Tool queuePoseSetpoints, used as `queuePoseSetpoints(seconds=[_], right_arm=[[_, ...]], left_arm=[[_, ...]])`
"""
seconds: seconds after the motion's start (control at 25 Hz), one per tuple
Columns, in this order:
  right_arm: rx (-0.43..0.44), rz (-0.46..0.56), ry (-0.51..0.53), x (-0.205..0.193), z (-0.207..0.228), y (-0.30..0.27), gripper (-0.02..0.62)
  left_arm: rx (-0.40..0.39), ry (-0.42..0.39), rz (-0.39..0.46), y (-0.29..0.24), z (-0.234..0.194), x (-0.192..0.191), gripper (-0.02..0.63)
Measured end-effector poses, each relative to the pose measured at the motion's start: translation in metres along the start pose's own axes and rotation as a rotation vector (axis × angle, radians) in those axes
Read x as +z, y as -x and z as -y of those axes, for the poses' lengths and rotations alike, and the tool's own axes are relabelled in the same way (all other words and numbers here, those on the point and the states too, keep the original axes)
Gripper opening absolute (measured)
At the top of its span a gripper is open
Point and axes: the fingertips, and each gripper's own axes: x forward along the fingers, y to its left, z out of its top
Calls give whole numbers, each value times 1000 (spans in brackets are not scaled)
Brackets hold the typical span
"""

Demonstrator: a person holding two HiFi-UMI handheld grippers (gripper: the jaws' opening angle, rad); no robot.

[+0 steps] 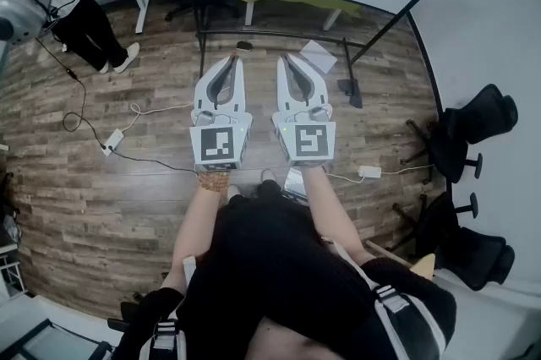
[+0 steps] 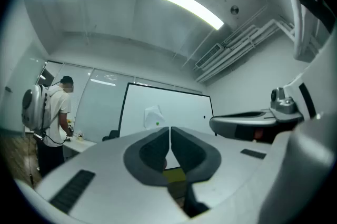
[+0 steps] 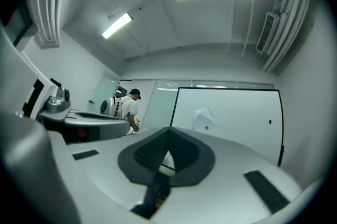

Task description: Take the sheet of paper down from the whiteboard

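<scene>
Task not begun. Sheet of paper [image 3: 203, 116] hangs on whiteboard [image 3: 242, 112], 1 o'clock beyond right gripper [image 3: 168, 131], well apart. Left gripper [image 2: 169, 129], right gripper: jaws together, empty. Remaining: approach, grasp, pull down.

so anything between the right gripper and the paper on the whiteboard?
Nothing in the way: the right gripper looks across open air at the paper on the whiteboard, in its own view.

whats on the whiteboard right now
A crumpled white sheet of paper hangs on the whiteboard, with a small green magnet on it and a dark dot far to its right. The board's bottom left corner is covered by the right gripper.
</scene>
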Motion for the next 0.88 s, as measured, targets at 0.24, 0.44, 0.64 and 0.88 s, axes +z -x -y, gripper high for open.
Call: queuePoseSetpoints(seconds=[0.24,0.44,0.64,0.88], right_arm=[[4,-23,-19,-8,-4,-5,-2],[52,-24,-43,-5,-19,-16,-2],[68,-23,-39,-2,-23,-17,-2],[76,-40,-70,-18,-9,-33,-2]], left_arm=[[-30,1,17,-3,2,-1,20],[-19,13,24,-5,-9,3,20],[-32,19,4,-8,-9,-2,20],[-44,28,-47,-31,-4,-24,20]])
